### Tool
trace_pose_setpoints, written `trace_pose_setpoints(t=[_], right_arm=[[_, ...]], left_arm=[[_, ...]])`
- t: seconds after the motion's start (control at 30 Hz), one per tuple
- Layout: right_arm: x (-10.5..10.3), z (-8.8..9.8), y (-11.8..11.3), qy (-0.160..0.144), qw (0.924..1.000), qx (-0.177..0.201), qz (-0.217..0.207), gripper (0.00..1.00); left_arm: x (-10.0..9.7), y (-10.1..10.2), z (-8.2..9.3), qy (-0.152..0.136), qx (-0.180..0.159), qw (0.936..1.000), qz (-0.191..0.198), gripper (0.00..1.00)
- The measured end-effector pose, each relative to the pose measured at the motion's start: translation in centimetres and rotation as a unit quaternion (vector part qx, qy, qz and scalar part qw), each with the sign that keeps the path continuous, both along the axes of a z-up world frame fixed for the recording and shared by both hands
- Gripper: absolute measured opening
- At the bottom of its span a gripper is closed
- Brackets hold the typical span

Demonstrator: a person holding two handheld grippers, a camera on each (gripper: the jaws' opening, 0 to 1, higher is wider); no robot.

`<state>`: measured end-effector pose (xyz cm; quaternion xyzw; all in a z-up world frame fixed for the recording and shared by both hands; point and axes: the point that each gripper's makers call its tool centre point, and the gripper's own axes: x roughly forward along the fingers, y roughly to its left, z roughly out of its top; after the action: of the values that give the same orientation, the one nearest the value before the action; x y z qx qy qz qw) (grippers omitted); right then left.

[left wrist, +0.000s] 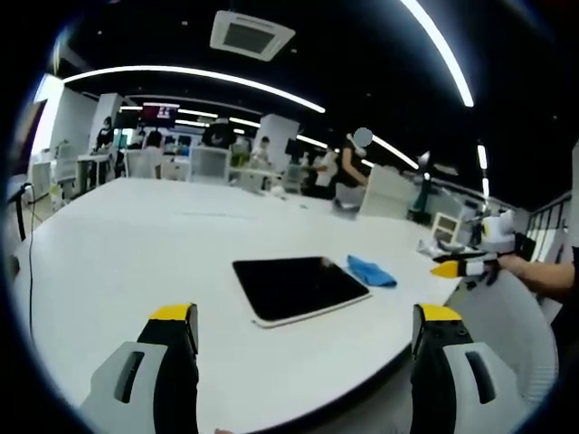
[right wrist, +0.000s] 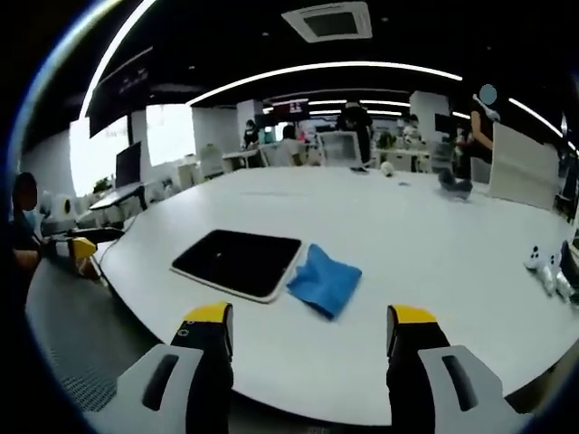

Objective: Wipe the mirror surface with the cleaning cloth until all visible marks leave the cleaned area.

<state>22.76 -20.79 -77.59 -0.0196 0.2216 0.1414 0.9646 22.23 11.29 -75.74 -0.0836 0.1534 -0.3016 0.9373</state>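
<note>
We're looking at a big white table [right wrist: 434, 244] here. A dark mirror [right wrist: 237, 261] is lying flat near its front edge, and a blue cloth [right wrist: 325, 279] is sitting crumpled just beside the mirror, maybe touching its edge.

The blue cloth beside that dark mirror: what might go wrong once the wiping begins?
1. The mirror lies loose, near the white table edge; a hard wipe might push it off.
2. The blue cloth lies crumpled against the mirror's edge, so the right tongs, open, might nip the mirror's rim too.
3. The left tongs, also open, aren't steadying the mirror.
</note>
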Motion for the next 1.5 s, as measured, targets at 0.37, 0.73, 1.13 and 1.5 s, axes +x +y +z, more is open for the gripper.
trace_pose_setpoints(t=[0.37, 0.73, 1.13, 1.5], right_arm=[[1.6, 2.0, -1.3, 0.0, 0.9998, -0.018, 0.007, 0.66], [4.1, 2.0, 0.5, 0.026, 0.9986, -0.009, 0.044, 0.56], [7.7, 1.3, 1.7, 0.054, 0.9929, -0.042, 0.097, 0.49], [9.9, -1.6, 2.5, 0.092, 0.9856, -0.066, 0.125, 0.45]], left_arm=[[-0.1, 0.0, -0.3, 0.009, 0.001, 1.0, 0.0, 0.99], [0.0, 0.1, -0.1, 0.005, -0.003, 1.0, 0.007, 0.99], [0.1, 0.3, 0.0, 0.002, -0.003, 0.9999, 0.014, 0.99], [0.2, 0.4, -0.1, 0.004, 0.001, 0.9998, 0.018, 0.99]])
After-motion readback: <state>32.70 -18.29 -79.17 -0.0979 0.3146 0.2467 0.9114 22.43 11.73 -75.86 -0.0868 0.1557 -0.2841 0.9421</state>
